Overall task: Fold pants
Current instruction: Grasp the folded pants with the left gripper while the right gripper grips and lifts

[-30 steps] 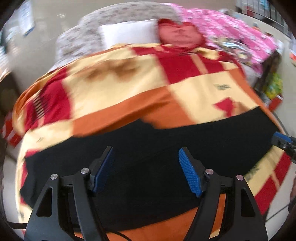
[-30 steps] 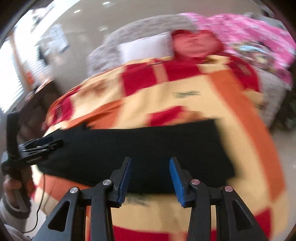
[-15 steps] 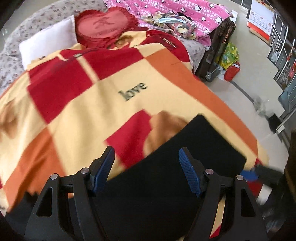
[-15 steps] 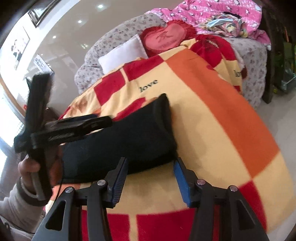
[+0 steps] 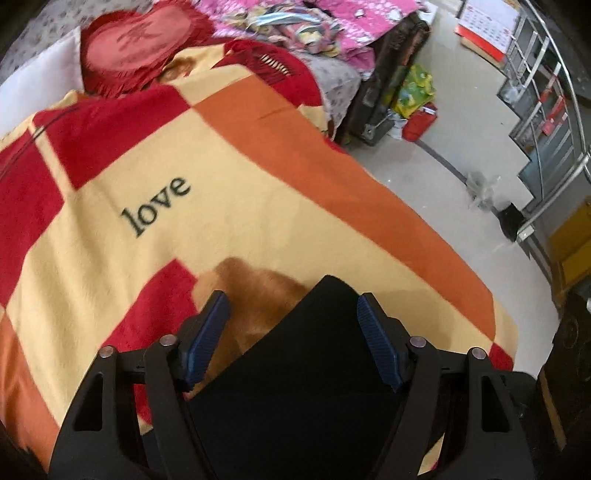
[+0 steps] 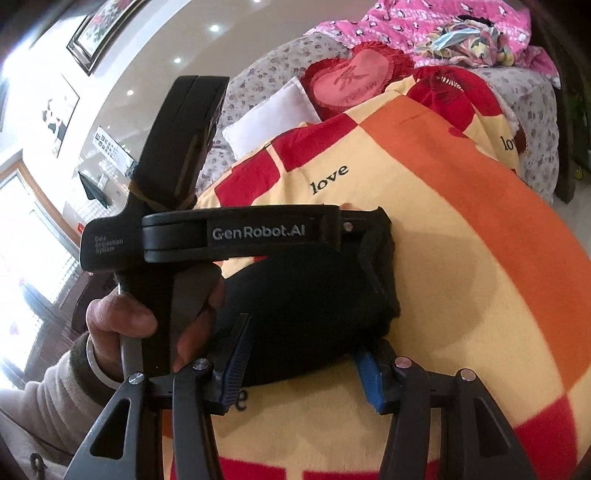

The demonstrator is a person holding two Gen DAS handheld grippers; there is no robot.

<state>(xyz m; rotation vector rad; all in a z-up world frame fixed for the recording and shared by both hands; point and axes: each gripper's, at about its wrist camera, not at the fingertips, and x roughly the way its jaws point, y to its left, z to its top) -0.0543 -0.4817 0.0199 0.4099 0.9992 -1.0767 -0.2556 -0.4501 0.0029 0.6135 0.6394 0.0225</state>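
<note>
In the left wrist view, the left tongs [image 5: 293,332] stand spread wide, their blue-padded fingers [image 5: 376,341] well apart and clasping nothing, while the black pants [image 5: 310,373] lie beneath and between them on a checked blanket [image 5: 229,177] of red, cream and orange squares that covers the bed. One corner of the dark cloth points away from the camera, just past the fingertips, and the right pad sits over the cloth's edge. The word "love" is printed on a cream square further up the blanket. At the head of the bed rest a red heart-shaped cushion [image 5: 144,40] and, behind it, a heap of pink bedding [image 5: 332,18]; pale floor [image 5: 461,122] and metal shelving [image 5: 546,92] lie off to the right. In the right wrist view, the right tongs [image 6: 303,363] are likewise released, their fingers parted on either side of the near edge of the pants [image 6: 306,314], which lie in a rounded, folded bundle on the blanket [image 6: 461,221]. The left tongs' body [image 6: 243,232], marked "GenRobot.AI", stretches across above the bundle, with its far end over the cloth's right edge, and the person's left hand [image 6: 125,321] grips its handle. A white pillow [image 6: 269,114] and the heart cushion [image 6: 354,83] sit at the bed's head.
</note>
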